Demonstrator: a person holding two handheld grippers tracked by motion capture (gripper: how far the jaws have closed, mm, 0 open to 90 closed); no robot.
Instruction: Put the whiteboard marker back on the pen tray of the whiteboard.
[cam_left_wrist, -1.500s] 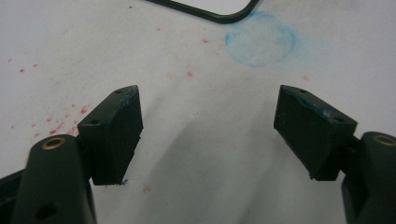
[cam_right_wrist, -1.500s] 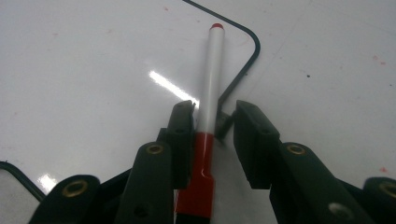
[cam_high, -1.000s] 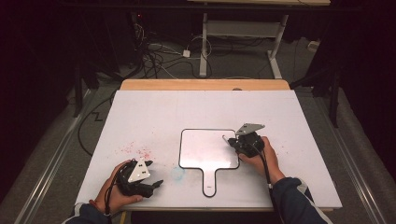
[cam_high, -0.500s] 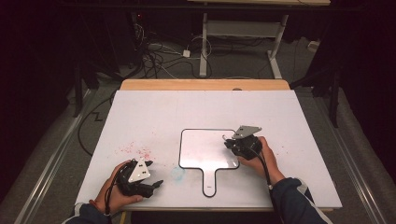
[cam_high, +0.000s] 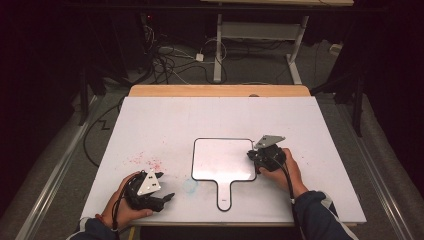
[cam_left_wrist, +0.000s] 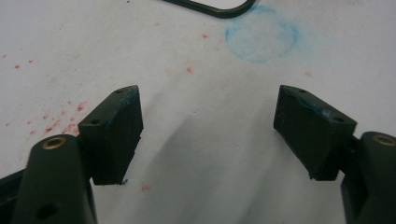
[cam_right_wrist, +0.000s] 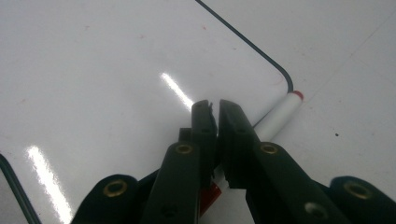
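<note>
A white table (cam_high: 150, 125) carries a small handled whiteboard (cam_high: 222, 160) near its middle, handle pointing to the near edge. Red specks (cam_high: 145, 161) and a faint blue smudge (cam_high: 190, 186) mark the tabletop to the left of the whiteboard. At the near left, the left gripper (cam_high: 162, 187) rests on the table in the person's hand, its jaws spread wide with nothing between them; in the left gripper view the pads (cam_left_wrist: 116, 130) frame bare tabletop. At the whiteboard's right edge, the right gripper (cam_high: 252, 156) has its jaws almost fully together, only a thin slit between the pads (cam_right_wrist: 205, 126). A white marker (cam_right_wrist: 280, 116) with a red end lies just beside the board's corner, passing under the jaws; whether the pads pinch it cannot be told.
</note>
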